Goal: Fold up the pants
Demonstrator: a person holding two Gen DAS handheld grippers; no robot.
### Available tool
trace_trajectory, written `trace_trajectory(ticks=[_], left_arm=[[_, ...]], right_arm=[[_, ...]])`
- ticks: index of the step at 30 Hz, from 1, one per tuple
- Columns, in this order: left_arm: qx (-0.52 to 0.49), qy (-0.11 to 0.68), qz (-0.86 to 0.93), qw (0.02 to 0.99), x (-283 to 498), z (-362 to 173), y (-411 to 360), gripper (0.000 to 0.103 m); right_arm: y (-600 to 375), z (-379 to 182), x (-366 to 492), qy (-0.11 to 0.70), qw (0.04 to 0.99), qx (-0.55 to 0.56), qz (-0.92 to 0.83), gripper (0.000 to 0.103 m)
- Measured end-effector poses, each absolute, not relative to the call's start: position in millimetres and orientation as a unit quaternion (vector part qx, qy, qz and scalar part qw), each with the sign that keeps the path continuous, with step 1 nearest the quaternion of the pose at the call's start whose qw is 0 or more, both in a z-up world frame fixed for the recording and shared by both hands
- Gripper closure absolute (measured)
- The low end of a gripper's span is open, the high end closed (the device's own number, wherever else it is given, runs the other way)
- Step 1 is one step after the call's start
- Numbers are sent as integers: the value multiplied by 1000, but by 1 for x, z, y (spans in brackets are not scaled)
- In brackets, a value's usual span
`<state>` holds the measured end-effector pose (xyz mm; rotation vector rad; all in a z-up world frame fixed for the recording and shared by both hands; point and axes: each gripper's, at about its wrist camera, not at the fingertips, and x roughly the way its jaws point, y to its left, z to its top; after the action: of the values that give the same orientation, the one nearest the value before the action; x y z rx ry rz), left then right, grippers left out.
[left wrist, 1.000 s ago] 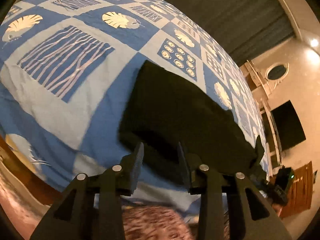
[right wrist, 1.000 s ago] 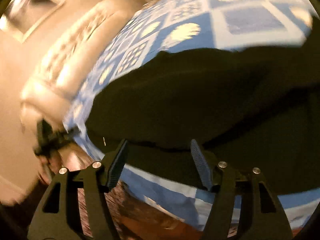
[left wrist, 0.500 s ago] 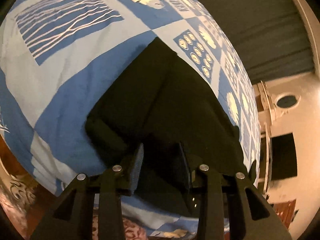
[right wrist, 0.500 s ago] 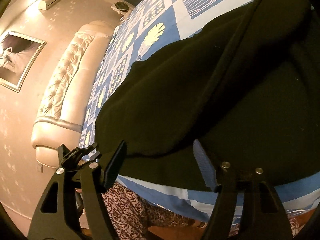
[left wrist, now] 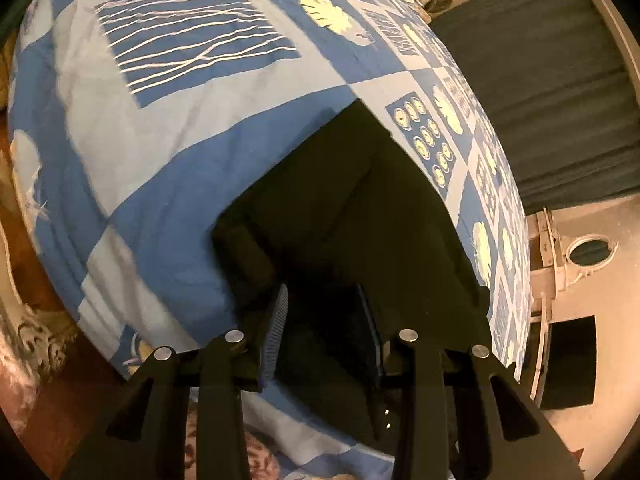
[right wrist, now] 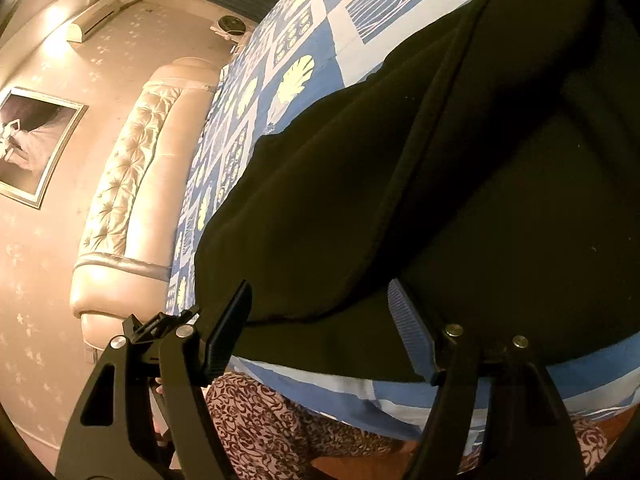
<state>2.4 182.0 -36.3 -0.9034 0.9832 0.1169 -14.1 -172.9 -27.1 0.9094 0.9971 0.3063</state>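
The black pants [left wrist: 360, 216] lie in the lower middle of the frame, on the blue patterned bedspread [left wrist: 168, 128]. The left gripper [left wrist: 322, 332], partly open, and the right gripper [right wrist: 320, 320], wider, hold nothing, probably ready to take the near edge.

The black pants [right wrist: 460, 184] are matt, soft cloth on a smooth printed cotton bedspread [left wrist: 168, 152]. The tufted headboard [right wrist: 132, 184] looks glossy, like leather. Both grippers' fingers [left wrist: 276, 328] are matt black plastic with ribbed pads.
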Motion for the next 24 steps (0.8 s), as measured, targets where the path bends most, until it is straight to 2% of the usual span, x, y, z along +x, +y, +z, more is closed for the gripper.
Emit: trace_trajectory(ticks=[2, 7, 10, 16, 17, 18, 19, 21, 24], left_arm=[[-401, 458, 51, 792, 9, -35, 178, 67], [-394, 456, 44, 797, 11, -36, 181, 85], [-403, 452, 35, 795, 10, -39, 187, 91], [-376, 449, 28, 810, 9, -37, 183, 92], [-373, 449, 28, 812, 10, -36, 182, 92], [-371, 449, 28, 812, 10, -35, 182, 91], [-373, 448, 28, 812, 10, -34, 183, 91], [-375, 447, 27, 812, 10, -34, 184, 92], [-377, 443, 25, 813, 7, -29, 187, 92]], right_arm=[[-174, -27, -15, 457, 768, 426, 139, 32], [-188, -31, -20, 445, 766, 450, 115, 32], [-197, -28, -22, 434, 778, 449, 73, 32], [-207, -31, -15, 423, 788, 446, 4, 34], [-208, -32, -14, 422, 788, 447, -6, 46], [-209, -34, -11, 426, 789, 443, -16, 73], [-209, -37, -9, 432, 788, 439, -17, 85], [-212, -42, -9, 439, 780, 446, -17, 91], [-212, -32, -21, 428, 786, 446, -12, 92]])
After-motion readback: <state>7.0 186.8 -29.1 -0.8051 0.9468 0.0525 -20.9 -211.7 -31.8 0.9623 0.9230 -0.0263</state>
